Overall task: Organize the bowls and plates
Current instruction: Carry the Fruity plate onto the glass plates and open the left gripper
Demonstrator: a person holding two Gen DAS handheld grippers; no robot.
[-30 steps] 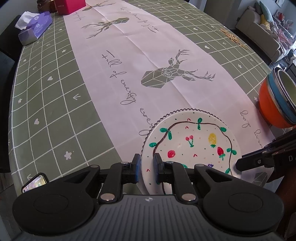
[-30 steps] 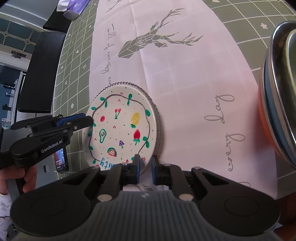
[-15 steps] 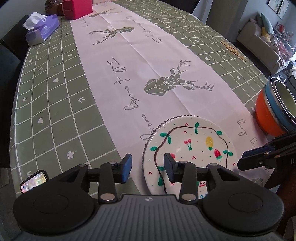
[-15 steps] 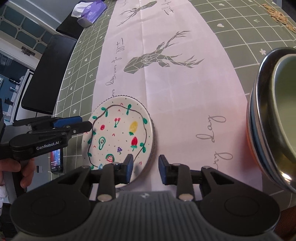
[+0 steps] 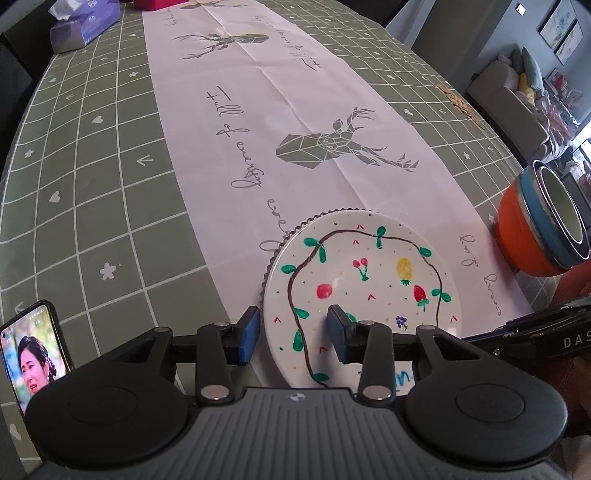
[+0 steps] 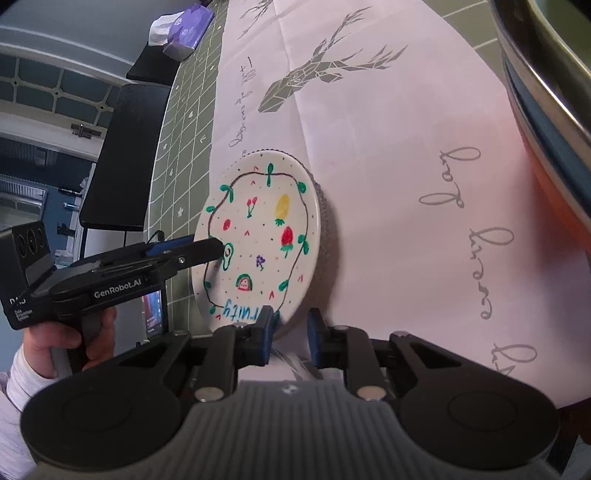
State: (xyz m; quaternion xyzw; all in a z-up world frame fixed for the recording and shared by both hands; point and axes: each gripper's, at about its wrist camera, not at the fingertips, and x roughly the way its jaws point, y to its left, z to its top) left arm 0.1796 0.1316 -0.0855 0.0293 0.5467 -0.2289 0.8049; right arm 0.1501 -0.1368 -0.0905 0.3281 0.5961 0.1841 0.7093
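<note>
— What have you got in front of your left gripper (image 5: 291, 334)?

— Your jaws stand apart, with the near rim of the fruit-painted plate (image 5: 360, 273) between the blue pads (image 5: 248, 334). A scalloped grey rim shows under the plate's far edge.

— And around it?

— You have the stacked bowls (image 5: 535, 236), orange outermost, well off to the right at the table edge. Your right gripper (image 5: 535, 332) reaches in from the right, near the plate. A phone (image 5: 35, 350) stands at lower left, and a tissue box (image 5: 85, 29) sits far across the tablecloth (image 5: 92, 166).
</note>
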